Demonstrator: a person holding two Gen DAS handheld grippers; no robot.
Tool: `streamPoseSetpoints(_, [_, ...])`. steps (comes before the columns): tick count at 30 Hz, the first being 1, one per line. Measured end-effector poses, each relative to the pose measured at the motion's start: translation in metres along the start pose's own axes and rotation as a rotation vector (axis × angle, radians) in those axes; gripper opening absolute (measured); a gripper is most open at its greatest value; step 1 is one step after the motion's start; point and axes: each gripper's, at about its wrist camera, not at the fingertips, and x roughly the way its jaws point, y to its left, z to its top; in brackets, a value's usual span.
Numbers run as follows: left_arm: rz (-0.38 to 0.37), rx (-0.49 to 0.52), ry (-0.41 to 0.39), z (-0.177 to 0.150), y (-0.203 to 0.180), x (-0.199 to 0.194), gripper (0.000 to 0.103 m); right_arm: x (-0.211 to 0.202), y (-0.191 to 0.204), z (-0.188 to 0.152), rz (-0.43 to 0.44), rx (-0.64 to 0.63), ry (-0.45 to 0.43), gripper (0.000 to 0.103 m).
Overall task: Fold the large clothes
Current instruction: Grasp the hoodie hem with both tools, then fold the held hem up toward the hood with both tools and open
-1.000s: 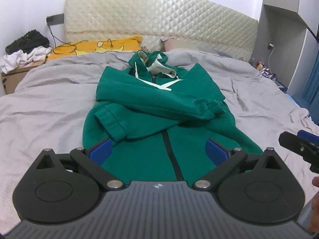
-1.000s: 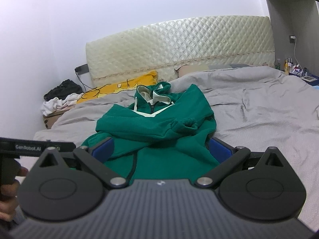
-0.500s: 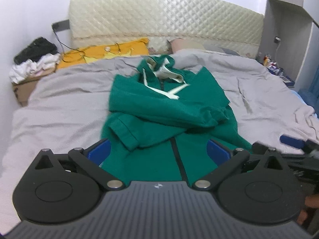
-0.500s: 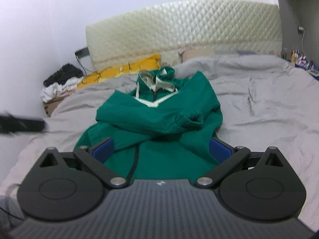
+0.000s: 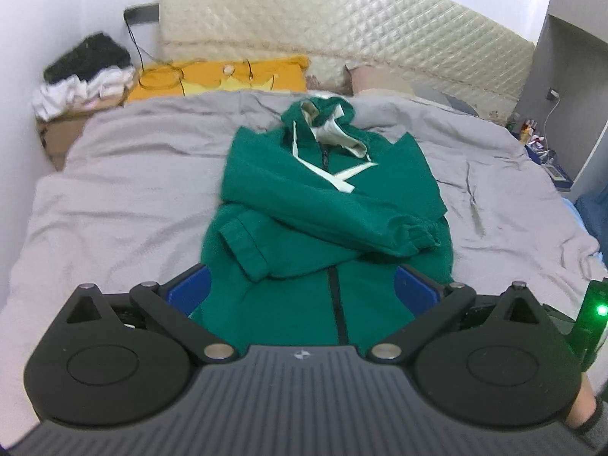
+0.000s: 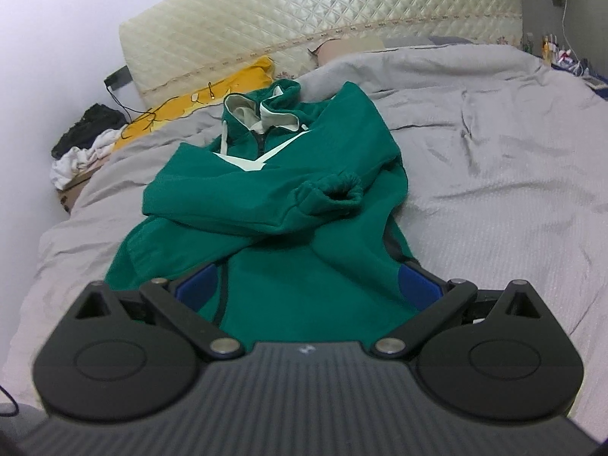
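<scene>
- There is 1 green zip hoodie [image 5: 334, 228] [image 6: 273, 228], and it lies face up in the middle of the grey bed cover [image 5: 125, 197] [image 6: 494, 190], with the hood toward the headboard and the hem toward the cameras.
- Its 2 sleeves are folded across the chest: 1 sleeve lies on top with its cuff [image 6: 340, 192] open to the right side, and the other cuff [image 5: 243, 250] lies lower on the left side.
- 2 white drawstrings [image 5: 330, 174] come from the cream-lined hood [image 5: 326, 129] and cross on the chest.
- There are 2 grippers. The left gripper [image 5: 302, 288] has its blue pads wide apart above the hem and grips nothing; the zip line runs between them.
- The right gripper [image 6: 307, 288] is also spread wide and empty, above the right part of the hem; whether its pads touch the cloth, I cannot tell.
- On both sides of the hoodie the cover is bare but wrinkled, with much free room to the left and right edges of the bed.
- Behind the hood there are 1 quilted cream headboard [image 5: 342, 30] [image 6: 323, 19], 1 yellow pillow [image 5: 224, 79] with a thin cable on it, and 1 beige pillow [image 5: 374, 79].
- At the far left, 1 pile of black and white clothes [image 5: 83, 72] [image 6: 83, 140] sits on a cardboard box [image 5: 60, 133], off the bed.
- At the far right, small bottles and a charger cable [image 6: 562, 11] stand by a grey cabinet [image 5: 562, 87].
- A green light [image 5: 600, 309] glows at the right edge of the left view.
</scene>
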Motion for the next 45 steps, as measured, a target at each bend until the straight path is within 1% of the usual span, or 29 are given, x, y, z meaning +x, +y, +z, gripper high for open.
streamPoseSetpoints(1, [-0.015,0.001,0.005,0.000,0.000,0.003,0.103,0.002,0.000,0.001,0.000,-0.005,0.003,0.103])
streamPoseSetpoints(4, [-0.015,-0.002,0.003,0.001,0.002,0.013,0.103,0.010,0.001,0.009,0.005,-0.027,0.009,0.103])
streamPoseSetpoints(8, [-0.022,0.009,-0.029,0.011,0.002,0.035,0.103,0.028,0.005,0.026,0.015,-0.069,0.006,0.103])
streamPoseSetpoints(12, [-0.028,0.012,-0.112,0.036,0.005,0.076,0.103,0.056,0.005,0.057,0.077,-0.051,-0.020,0.103])
streamPoseSetpoints(14, [-0.014,0.050,-0.145,0.051,0.003,0.104,0.103,0.075,0.005,0.076,0.109,-0.041,-0.025,0.103])
streamPoseSetpoints(16, [0.031,0.101,-0.156,0.069,0.000,0.141,0.103,0.097,0.006,0.095,0.127,-0.046,-0.047,0.103])
streamPoseSetpoints(18, [0.071,0.150,-0.152,0.087,-0.003,0.182,0.103,0.120,0.007,0.113,0.124,-0.066,-0.076,0.103])
streamPoseSetpoints(20, [0.087,0.186,-0.168,0.103,-0.003,0.218,0.103,0.152,0.007,0.132,0.126,-0.068,-0.092,0.103])
streamPoseSetpoints(22, [0.041,0.181,-0.211,0.120,0.003,0.259,0.103,0.183,0.005,0.147,0.145,-0.059,-0.102,0.103])
streamPoseSetpoints(23, [0.042,0.173,-0.237,0.128,0.006,0.279,0.103,0.199,0.004,0.153,0.155,-0.051,-0.109,0.103])
streamPoseSetpoints(24, [0.074,0.162,-0.270,0.137,0.008,0.300,0.103,0.217,0.004,0.159,0.164,-0.046,-0.114,0.103])
streamPoseSetpoints(25, [0.089,0.170,-0.285,0.150,0.009,0.322,0.103,0.237,0.004,0.166,0.173,-0.041,-0.118,0.103])
streamPoseSetpoints(29, [0.079,0.172,-0.246,0.195,0.013,0.404,0.103,0.308,0.009,0.188,0.203,-0.047,-0.142,0.102])
streamPoseSetpoints(30, [0.067,0.164,-0.231,0.206,0.016,0.425,0.103,0.323,0.011,0.193,0.202,-0.054,-0.139,0.102])
streamPoseSetpoints(31, [0.058,0.152,-0.218,0.216,0.019,0.445,0.103,0.341,0.014,0.198,0.205,-0.063,-0.129,0.099])
streamPoseSetpoints(33, [0.037,0.125,-0.187,0.234,0.027,0.481,0.102,0.368,0.022,0.205,0.207,-0.098,-0.105,0.098])
streamPoseSetpoints(35, [0.045,0.094,-0.178,0.246,0.031,0.505,0.102,0.392,0.029,0.209,0.221,-0.142,-0.098,0.097])
streamPoseSetpoints(36, [0.038,0.085,-0.165,0.252,0.033,0.518,0.099,0.400,0.033,0.210,0.224,-0.162,-0.090,0.096])
streamPoseSetpoints(37, [0.035,0.081,-0.155,0.255,0.035,0.527,0.097,0.409,0.038,0.211,0.219,-0.191,-0.081,0.092])
streamPoseSetpoints(38, [0.048,0.082,-0.146,0.259,0.036,0.539,0.088,0.419,0.043,0.211,0.202,-0.224,-0.073,0.084])
streamPoseSetpoints(40, [0.072,0.084,-0.124,0.262,0.036,0.555,0.074,0.434,0.051,0.211,0.136,-0.278,-0.063,0.071])
streamPoseSetpoints(41, [0.079,0.080,-0.104,0.264,0.036,0.563,0.056,0.439,0.052,0.210,0.103,-0.295,-0.064,0.063])
streamPoseSetpoints(42, [0.076,0.062,-0.092,0.267,0.038,0.567,0.040,0.441,0.052,0.210,0.071,-0.301,-0.070,0.058])
streamPoseSetpoints(43, [0.068,0.039,-0.093,0.270,0.040,0.568,0.032,0.442,0.051,0.213,0.054,-0.287,-0.081,0.045])
streamPoseSetpoints(44, [0.059,0.012,-0.108,0.272,0.043,0.564,0.016,0.438,0.050,0.215,0.044,-0.266,-0.093,0.027])
streamPoseSetpoints(45, [0.031,-0.014,-0.125,0.273,0.045,0.555,0.009,0.433,0.049,0.217,0.033,-0.251,-0.102,0.021])
